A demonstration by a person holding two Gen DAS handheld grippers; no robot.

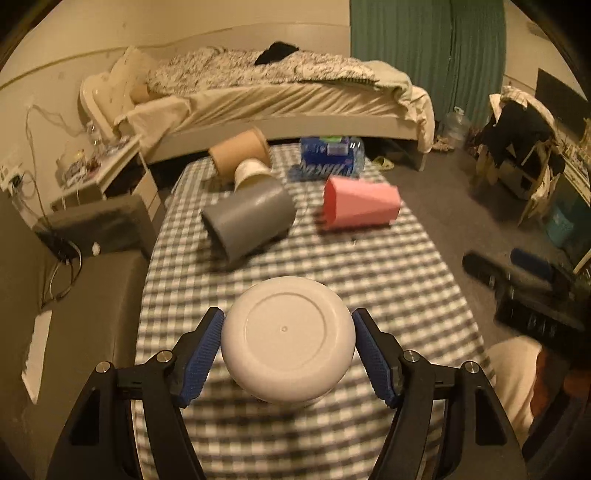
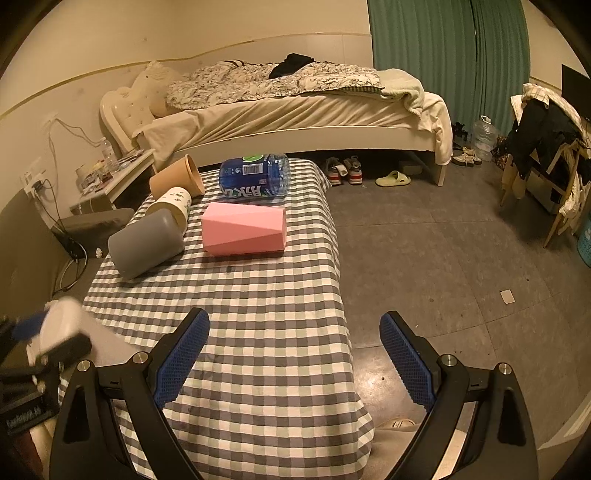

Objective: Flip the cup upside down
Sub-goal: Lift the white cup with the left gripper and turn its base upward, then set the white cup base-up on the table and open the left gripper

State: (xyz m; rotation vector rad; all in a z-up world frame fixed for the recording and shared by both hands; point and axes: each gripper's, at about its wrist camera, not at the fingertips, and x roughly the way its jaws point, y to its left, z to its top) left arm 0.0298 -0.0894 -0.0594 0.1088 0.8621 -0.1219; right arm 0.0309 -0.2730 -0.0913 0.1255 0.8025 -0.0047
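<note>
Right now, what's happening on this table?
The left gripper is shut on a white cup, base facing the camera, above the checkered table. The right gripper hangs open and empty near the table's edge. Farther back, a grey cup, pink cup, two paper cups and a blue water bottle lie on their sides.

Warm, dim yellow light. Ahead of the grippers, an unmade bed along the cream wall. Green curtain far right. Grey floor; nightstand left, clothes-draped chair right.
</note>
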